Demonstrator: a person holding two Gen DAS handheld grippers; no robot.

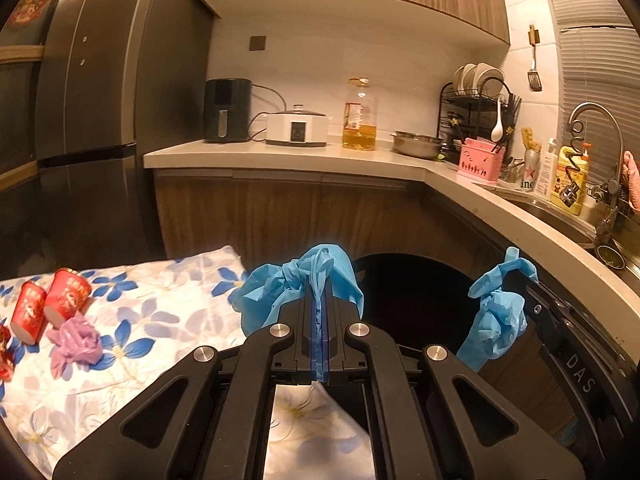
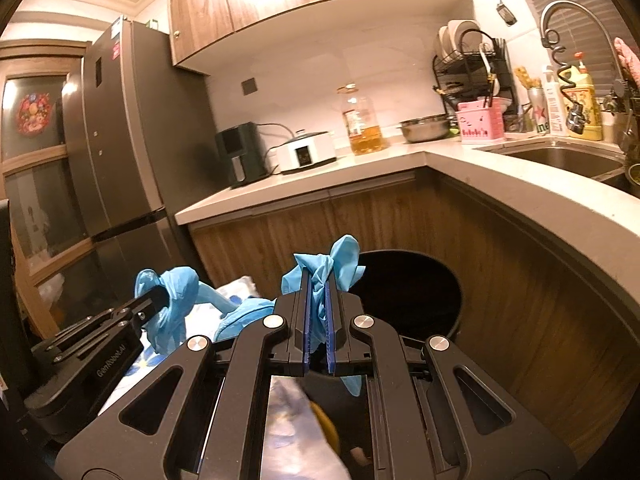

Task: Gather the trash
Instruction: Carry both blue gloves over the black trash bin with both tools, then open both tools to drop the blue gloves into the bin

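Pinching thin crumpled blue plastic (image 1: 260, 296) in the left gripper (image 1: 319, 280) — tongs pressed together on it, a strip squashed flat in between. Pinching more of the same blue stuff in the right gripper (image 2: 319, 276) too, tongs closed on a fatter bunch. Hard to tell whether one long piece or two.

Holding both bunches up in the air, right by the round black bin (image 2: 420, 292) down on the floor next to the wooden cupboards. Not inside the bin yet.

More trash to the left, on the flowery blue-and-white cloth (image 1: 160, 320): two red paper cups (image 1: 66, 296) lying on their sides, touching a scrunched purple plastic wad (image 1: 76, 340).

Things to watch out for:

- Letting go too early, before getting over the dark hole. Probably means light plastic floating down onto the cloth or the floor.
- Opening the tongs and finding the plastic stuck to them — likely with such thin, clingy stuff. Might need a little shake.
- Opening only one gripper. If it is one long piece, probably leaves it dangling from the other, half in and half out.
- Swinging back to the left too fast. Could knock the cups and send them rolling off the edge.
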